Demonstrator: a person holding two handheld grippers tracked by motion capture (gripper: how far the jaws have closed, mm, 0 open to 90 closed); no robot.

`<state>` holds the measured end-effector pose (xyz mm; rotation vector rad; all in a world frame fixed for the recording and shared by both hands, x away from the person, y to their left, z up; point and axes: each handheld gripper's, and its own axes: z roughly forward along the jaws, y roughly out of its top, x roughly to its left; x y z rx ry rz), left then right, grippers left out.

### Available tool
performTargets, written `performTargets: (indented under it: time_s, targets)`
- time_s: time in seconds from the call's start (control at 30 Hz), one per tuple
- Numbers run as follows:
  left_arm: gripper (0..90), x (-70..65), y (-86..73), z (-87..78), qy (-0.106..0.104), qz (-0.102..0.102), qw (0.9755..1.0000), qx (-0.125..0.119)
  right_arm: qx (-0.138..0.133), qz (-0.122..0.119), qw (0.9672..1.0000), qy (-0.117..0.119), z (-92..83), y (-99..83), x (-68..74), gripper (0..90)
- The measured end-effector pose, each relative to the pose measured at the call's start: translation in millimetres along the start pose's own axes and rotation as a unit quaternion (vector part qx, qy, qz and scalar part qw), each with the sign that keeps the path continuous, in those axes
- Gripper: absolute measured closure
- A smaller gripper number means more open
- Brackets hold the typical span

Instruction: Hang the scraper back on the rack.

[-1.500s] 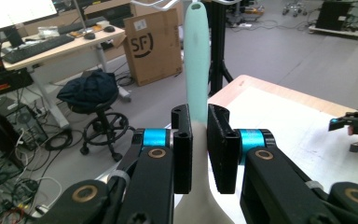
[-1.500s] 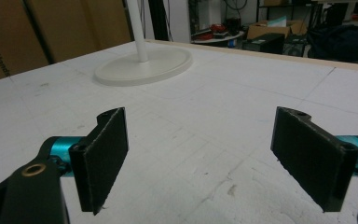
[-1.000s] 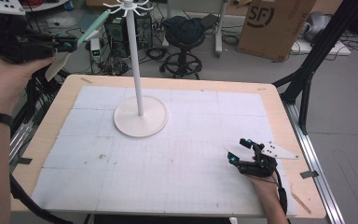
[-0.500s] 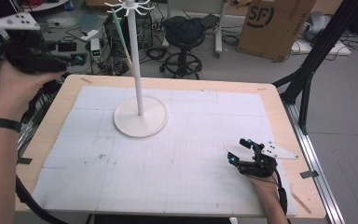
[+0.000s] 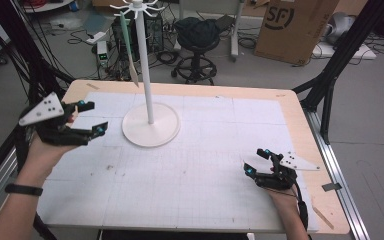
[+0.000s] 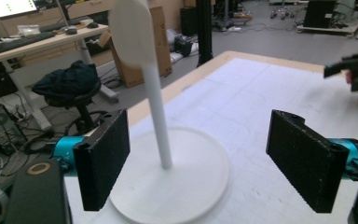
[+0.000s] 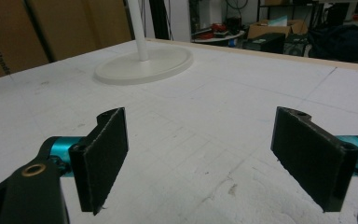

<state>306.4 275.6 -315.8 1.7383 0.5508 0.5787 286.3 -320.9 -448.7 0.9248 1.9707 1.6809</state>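
Table (image 5: pixel 260 107) with a white gridded mat on a pale wooden board carries one white stand (image 5: pixel 150 131): a round flat base toward the far left of the mat, a thin upright pole rising from its middle, and a ring of small curved hooks at the top. One long, narrow pale-green strip (image 5: pixel 128 47) hangs from a hook on the left side, its lower end pointed. Two grippers are in view. The left gripper (image 5: pixel 91 116) is held above the left edge of the table, just left of the base, jaws spread wide and holding nothing; in the left gripper view the pole (image 6: pixel 157 107) and base (image 6: pixel 186 182) sit between its jaws, farther off. The right gripper (image 5: pixel 255 161) rests low at the near right of the mat, well apart from the stand, jaws also spread and empty.
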Motion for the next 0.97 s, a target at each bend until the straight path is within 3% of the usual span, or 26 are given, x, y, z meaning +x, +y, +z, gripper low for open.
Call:
performTargets:
  time_s: [0.17, 0.33, 0.63, 0.97]
  targets:
    - [18.8, -10.0, -42.7, -5.1, 0.002, -0.003, 1.0, -0.005, 0.0, -0.001, 1.0, -0.002, 0.2, 0.0, 0.5, 17.9]
    - [17.9, -16.4, -73.1, -5.2, 0.001, -0.003, 1.0, -0.004, 0.001, -0.003, 1.0, -0.003, 0.3, -0.1, 0.8, 17.8]
    - [17.1, -23.8, -95.3, -1.7, -0.008, -0.005, 0.9999, 0.009, 0.001, -0.004, 1.0, -0.004, 0.4, -0.1, 0.8, 17.8]
    - [17.1, -28.1, -106.8, -2.1, 0.005, 0.003, 0.9999, 0.014, 0.001, -0.004, 1.0, -0.004, 0.5, -0.1, 0.6, 17.8]
